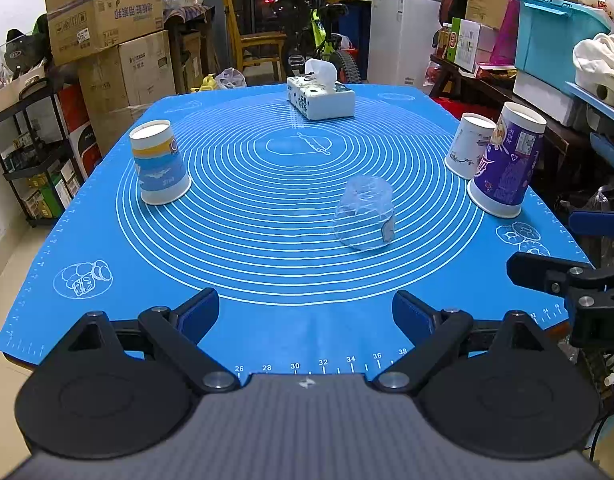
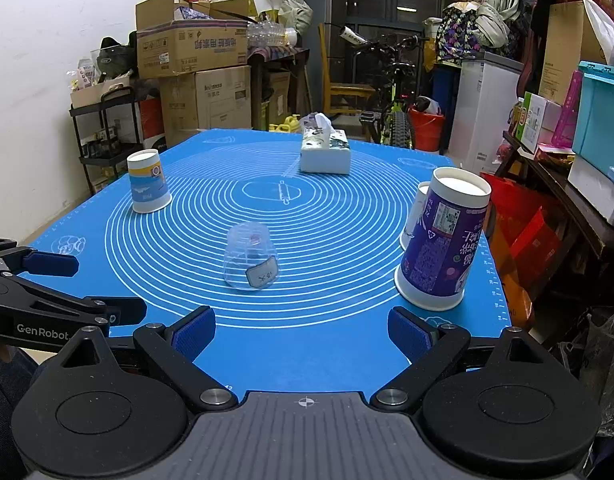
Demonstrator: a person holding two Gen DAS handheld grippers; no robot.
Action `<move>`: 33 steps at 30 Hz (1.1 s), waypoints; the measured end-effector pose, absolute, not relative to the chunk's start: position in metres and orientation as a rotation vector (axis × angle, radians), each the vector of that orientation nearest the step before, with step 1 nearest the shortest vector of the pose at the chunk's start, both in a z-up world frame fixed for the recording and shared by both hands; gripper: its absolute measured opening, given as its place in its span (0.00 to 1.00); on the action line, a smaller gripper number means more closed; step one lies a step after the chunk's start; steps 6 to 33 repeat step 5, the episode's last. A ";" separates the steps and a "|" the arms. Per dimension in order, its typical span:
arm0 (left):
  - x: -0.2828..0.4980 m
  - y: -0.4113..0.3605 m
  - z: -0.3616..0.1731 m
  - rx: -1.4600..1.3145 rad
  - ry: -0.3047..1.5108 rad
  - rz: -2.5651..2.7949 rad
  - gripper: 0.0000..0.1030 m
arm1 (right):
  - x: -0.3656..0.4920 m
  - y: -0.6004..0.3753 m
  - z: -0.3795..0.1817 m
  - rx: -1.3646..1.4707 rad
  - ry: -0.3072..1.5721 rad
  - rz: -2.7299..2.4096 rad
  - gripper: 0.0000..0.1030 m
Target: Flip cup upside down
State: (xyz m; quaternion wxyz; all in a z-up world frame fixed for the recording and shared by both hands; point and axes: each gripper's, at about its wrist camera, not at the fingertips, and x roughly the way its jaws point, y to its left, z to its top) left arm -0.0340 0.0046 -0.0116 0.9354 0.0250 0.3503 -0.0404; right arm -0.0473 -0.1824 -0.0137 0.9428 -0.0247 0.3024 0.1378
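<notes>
Four cups rest mouth-down on the mat (image 1: pixel 267 320): a clear cup (image 1: pixel 365 214) near the centre, a blue cup (image 1: pixel 159 164) to its left, and a purple cup (image 1: pixel 507 160) touching a white cup (image 1: pixel 467 146) at the right edge. We hold the left gripper (image 1: pixel 305 316) and right gripper (image 2: pixel 301 330) back at the near edge, fingers spread and empty, presumably because no upright cup is left to flip.

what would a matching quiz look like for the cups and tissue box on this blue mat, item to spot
Items:
1. clear plastic cup
2. purple paper cup
3. blue and yellow paper cup
4. tissue box

Spots:
A. far end of mat
B. left side
C. right edge
D. near the middle, closest to both open claws

Pairs: 1-D, 2-C, 3-B, 4-A
</notes>
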 end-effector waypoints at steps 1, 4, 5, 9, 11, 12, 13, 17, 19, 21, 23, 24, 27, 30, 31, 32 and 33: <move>-0.034 0.005 -0.012 0.051 0.716 -0.082 0.90 | -0.047 -0.182 -0.014 -0.051 0.617 0.281 0.91; -0.034 0.004 -0.013 0.054 0.718 -0.087 0.90 | -0.047 -0.183 -0.014 -0.050 0.617 0.281 0.91; -0.034 0.004 -0.013 0.055 0.719 -0.089 0.90 | -0.047 -0.183 -0.014 -0.050 0.617 0.282 0.91; -0.034 0.004 -0.013 0.055 0.719 -0.089 0.90 | -0.047 -0.183 -0.014 -0.050 0.617 0.282 0.91; -0.034 0.004 -0.013 0.055 0.719 -0.089 0.90 | -0.047 -0.183 -0.014 -0.050 0.617 0.282 0.91; -0.034 0.004 -0.013 0.055 0.719 -0.089 0.90 | -0.047 -0.183 -0.014 -0.050 0.617 0.282 0.91; -0.034 0.004 -0.013 0.055 0.719 -0.089 0.90 | -0.047 -0.183 -0.014 -0.050 0.617 0.282 0.91; -0.034 0.004 -0.013 0.055 0.719 -0.089 0.90 | -0.047 -0.183 -0.014 -0.050 0.617 0.282 0.91; -0.034 0.004 -0.013 0.055 0.719 -0.089 0.90 | -0.047 -0.183 -0.014 -0.050 0.617 0.282 0.91; -0.034 0.004 -0.013 0.055 0.719 -0.089 0.90 | -0.047 -0.183 -0.014 -0.050 0.617 0.282 0.91; -0.034 0.004 -0.013 0.055 0.719 -0.089 0.90 | -0.047 -0.183 -0.014 -0.050 0.617 0.282 0.91; -0.034 0.004 -0.013 0.055 0.719 -0.089 0.90 | -0.047 -0.183 -0.014 -0.050 0.617 0.282 0.91; -0.034 0.004 -0.013 0.055 0.719 -0.089 0.90 | -0.047 -0.183 -0.014 -0.050 0.617 0.282 0.91; -0.034 0.004 -0.013 0.055 0.719 -0.089 0.90 | -0.047 -0.183 -0.014 -0.050 0.617 0.282 0.91; -0.034 0.004 -0.013 0.055 0.719 -0.089 0.90 | -0.047 -0.183 -0.014 -0.050 0.617 0.282 0.91; -0.034 0.004 -0.013 0.055 0.719 -0.089 0.90 | -0.047 -0.183 -0.014 -0.050 0.617 0.282 0.91; -0.034 0.004 -0.013 0.055 0.719 -0.089 0.90 | -0.047 -0.183 -0.014 -0.050 0.617 0.282 0.91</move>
